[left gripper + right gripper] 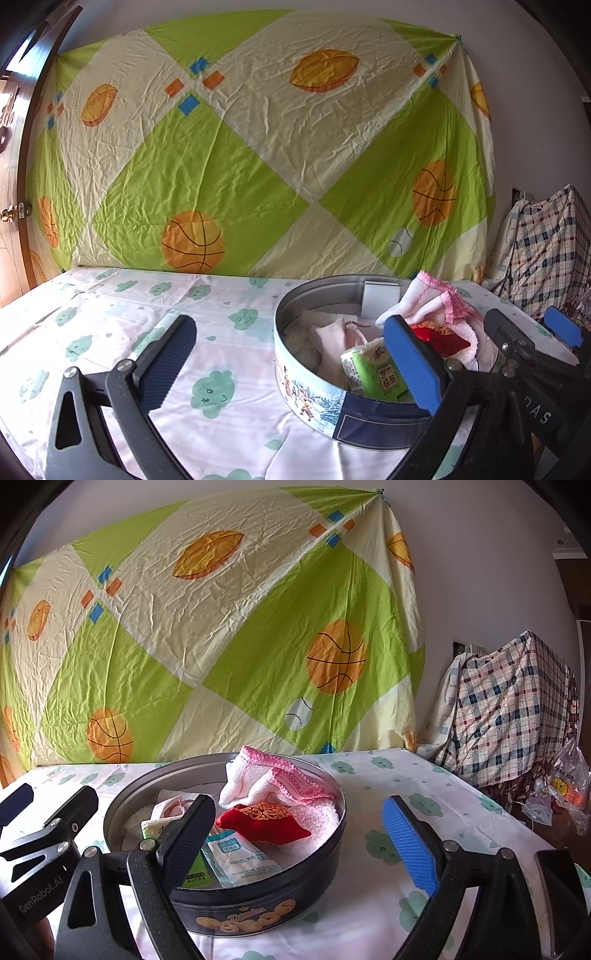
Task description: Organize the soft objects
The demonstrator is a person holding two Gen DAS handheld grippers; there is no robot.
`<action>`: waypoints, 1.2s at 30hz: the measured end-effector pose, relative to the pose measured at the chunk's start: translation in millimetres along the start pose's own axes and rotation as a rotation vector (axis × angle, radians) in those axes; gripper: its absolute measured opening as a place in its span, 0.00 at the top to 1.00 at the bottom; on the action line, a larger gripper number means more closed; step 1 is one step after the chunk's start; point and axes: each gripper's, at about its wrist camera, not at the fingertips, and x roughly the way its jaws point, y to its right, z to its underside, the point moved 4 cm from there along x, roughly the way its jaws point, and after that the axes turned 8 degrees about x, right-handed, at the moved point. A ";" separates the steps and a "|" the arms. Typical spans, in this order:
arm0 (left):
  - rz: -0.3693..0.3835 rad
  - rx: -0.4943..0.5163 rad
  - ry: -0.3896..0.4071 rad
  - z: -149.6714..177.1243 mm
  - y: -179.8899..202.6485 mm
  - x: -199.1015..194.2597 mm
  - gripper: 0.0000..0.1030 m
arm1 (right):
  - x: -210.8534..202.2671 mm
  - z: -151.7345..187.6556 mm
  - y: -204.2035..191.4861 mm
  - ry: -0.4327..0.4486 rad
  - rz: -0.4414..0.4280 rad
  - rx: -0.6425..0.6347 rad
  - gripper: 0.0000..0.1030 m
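Note:
A round cookie tin (369, 413) (258, 908) stands on the table and holds soft things. On top lies a white cloth with a pink edge (432, 299) (266, 779), with a red embroidered pouch (439, 336) (266, 821) under it. Lower in the tin are a green tissue pack (373, 373), a white wipes packet (236, 860) and pale pink cloth (332, 336). My left gripper (291, 362) is open, straddling the tin's left rim. My right gripper (299, 838) is open too, astride the tin's right side. Neither holds anything.
The table wears a white cloth with green cloud prints (214, 391) (424, 805). A green and cream sheet with basketballs (258, 147) (207, 627) hangs behind it. A plaid-covered pile (506, 709) and a plastic bag (569, 786) sit to the right. A wooden door (11, 221) is at left.

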 end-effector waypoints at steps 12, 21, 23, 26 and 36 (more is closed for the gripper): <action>-0.006 -0.007 -0.005 1.3 -0.8 -0.2 0.00 | -0.9 -1.3 1.5 0.005 0.006 0.000 0.09; -0.008 -0.008 -0.004 1.4 -1.9 -1.0 0.00 | -0.9 -1.3 1.4 0.005 0.004 -0.001 0.09; -0.008 -0.010 -0.004 1.6 -1.7 -0.9 0.00 | -0.7 -1.5 1.9 0.005 0.006 -0.002 0.09; -0.010 -0.013 -0.003 1.6 -2.8 -2.1 0.00 | -1.0 -2.2 3.8 0.005 0.007 -0.001 0.09; -0.027 -0.030 -0.006 1.7 -8.0 -2.5 0.00 | -1.4 -2.4 3.6 0.007 0.010 -0.001 0.09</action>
